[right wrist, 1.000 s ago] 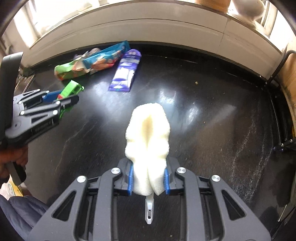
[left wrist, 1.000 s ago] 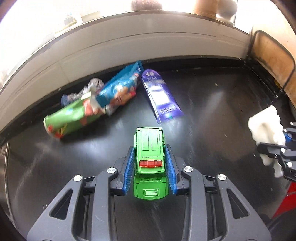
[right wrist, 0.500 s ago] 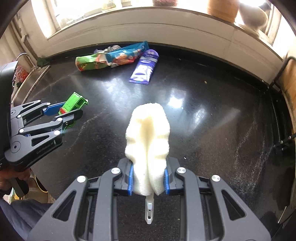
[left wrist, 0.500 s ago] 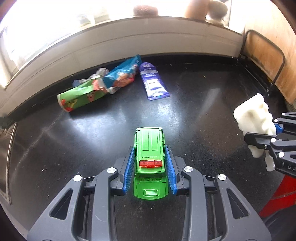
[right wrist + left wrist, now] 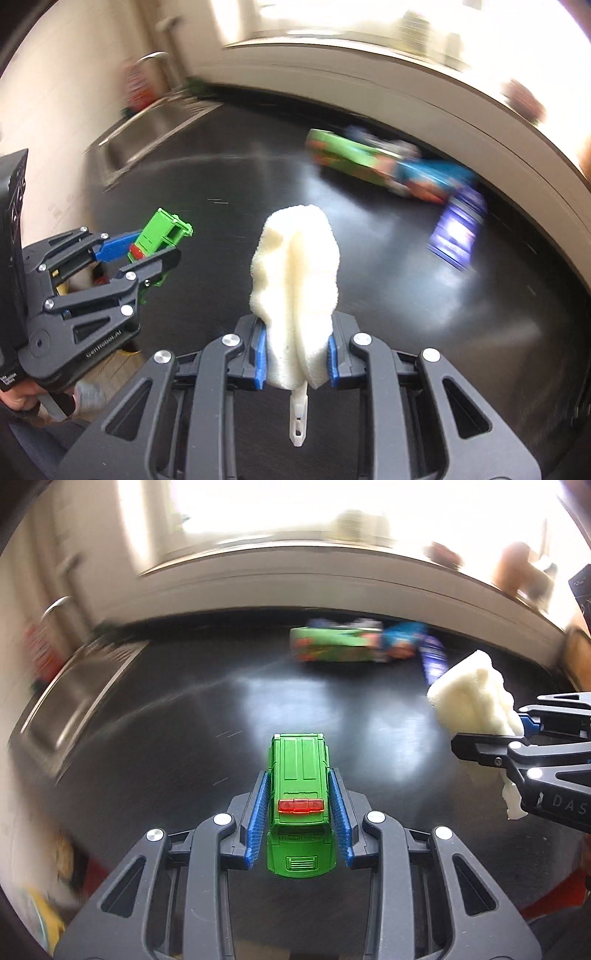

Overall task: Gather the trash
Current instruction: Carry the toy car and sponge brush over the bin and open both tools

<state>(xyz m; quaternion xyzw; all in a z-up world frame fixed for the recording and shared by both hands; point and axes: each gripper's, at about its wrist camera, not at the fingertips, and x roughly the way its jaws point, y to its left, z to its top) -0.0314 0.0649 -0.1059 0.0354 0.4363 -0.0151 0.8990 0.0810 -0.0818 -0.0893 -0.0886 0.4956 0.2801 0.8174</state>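
Both grippers are loaded — left gripper (image 5: 301, 805) clamping the toy car (image 5: 300, 794), right gripper (image 5: 295, 352) the sponge (image 5: 295, 280) — so we keep the squeeze steady between the fingers.

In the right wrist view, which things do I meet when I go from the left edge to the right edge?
Left gripper holding the green toy car → white sponge in the right gripper → green snack wrapper → blue snack wrapper → purple wrapper.
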